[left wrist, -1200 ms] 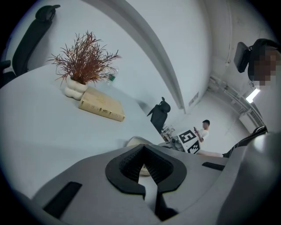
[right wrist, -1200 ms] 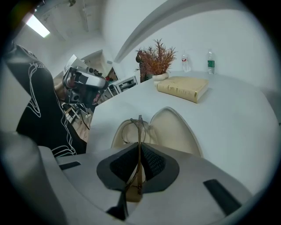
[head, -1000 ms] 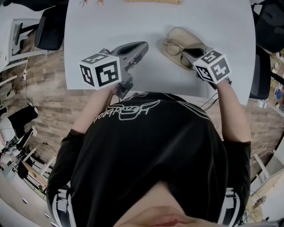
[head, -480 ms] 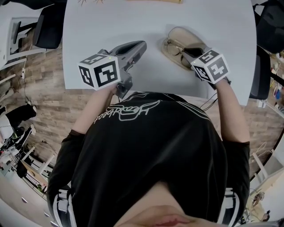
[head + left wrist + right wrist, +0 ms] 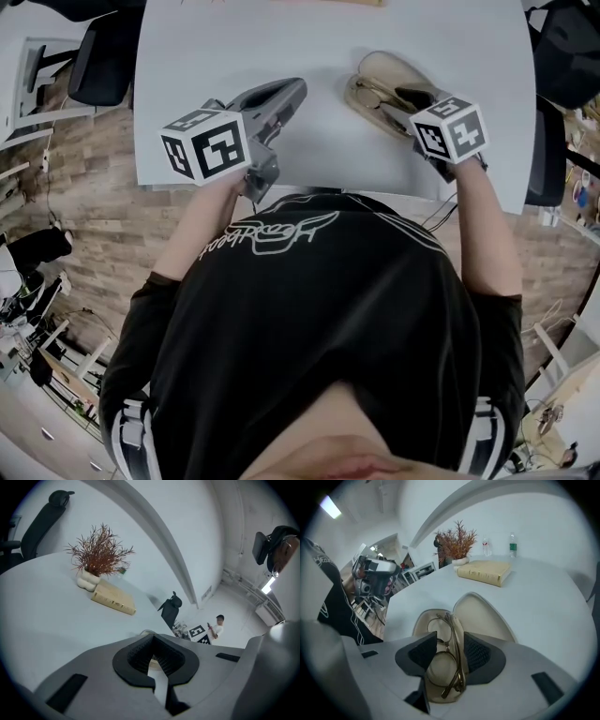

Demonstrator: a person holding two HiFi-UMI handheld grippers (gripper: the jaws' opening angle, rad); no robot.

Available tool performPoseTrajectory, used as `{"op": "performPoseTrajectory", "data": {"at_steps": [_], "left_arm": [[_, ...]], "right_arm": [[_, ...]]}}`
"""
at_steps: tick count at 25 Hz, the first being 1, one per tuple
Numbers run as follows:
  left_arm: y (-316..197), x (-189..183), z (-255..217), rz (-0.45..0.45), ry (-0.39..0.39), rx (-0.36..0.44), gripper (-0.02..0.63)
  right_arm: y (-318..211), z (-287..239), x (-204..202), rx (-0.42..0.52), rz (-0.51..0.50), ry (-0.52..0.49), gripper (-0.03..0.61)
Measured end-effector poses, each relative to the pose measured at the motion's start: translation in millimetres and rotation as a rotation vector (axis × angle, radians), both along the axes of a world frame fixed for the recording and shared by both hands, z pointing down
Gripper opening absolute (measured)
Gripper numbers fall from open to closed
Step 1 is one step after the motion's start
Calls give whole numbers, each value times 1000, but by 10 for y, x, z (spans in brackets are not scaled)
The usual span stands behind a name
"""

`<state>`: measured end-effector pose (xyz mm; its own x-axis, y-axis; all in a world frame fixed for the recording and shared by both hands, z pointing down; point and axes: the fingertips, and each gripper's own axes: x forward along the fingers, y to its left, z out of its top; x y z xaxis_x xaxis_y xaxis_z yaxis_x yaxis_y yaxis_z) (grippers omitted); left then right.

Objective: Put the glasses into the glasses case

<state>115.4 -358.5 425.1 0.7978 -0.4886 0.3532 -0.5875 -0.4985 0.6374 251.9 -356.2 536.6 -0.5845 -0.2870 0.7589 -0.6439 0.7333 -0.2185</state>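
**Right gripper** [image 5: 450, 654]: jaws opening and already wide apart. Its pads [image 5: 480, 654] stand on either side of the glasses [image 5: 443, 665] without clamping them.

**Glasses**: folded, thin metal frame, lying in the lower half of the case [image 5: 483, 618], directly between the right pads.

**Case**: beige, hinged open on the table [image 5: 543, 602]. The lid lies flat just beyond and to the right of the pads.

**Left gripper** [image 5: 156, 658]: jaws nearly together, only a narrow slit between them, nothing held. It is well apart from the case, over bare table.

**Beyond the right pads**: clear tabletop, then a book [image 5: 483, 571], a dried plant [image 5: 457, 543] and a bottle [image 5: 513, 544] near the far edge.

**Near edge**: in the head view the table's front edge runs just behind both grippers. A chair [image 5: 103, 56] stands past the left side.
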Motion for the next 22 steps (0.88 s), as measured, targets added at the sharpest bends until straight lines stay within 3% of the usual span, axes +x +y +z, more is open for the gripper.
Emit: {"op": "performPoseTrajectory", "data": {"at_steps": [5, 11, 16, 22], "left_arm": [[174, -86, -170, 23, 12, 20, 6], [436, -138, -498, 88, 37, 79, 6], [747, -277, -868, 142, 86, 145, 6], [1134, -422, -1325, 210, 158, 231, 6]], "right_arm": [[-43, -332, 61, 100, 163, -65, 150], [50, -1078, 182, 366, 306, -131, 150], [490, -1801, 19, 545, 391, -181, 150], [1131, -2429, -271, 634, 465, -283, 136]]}}
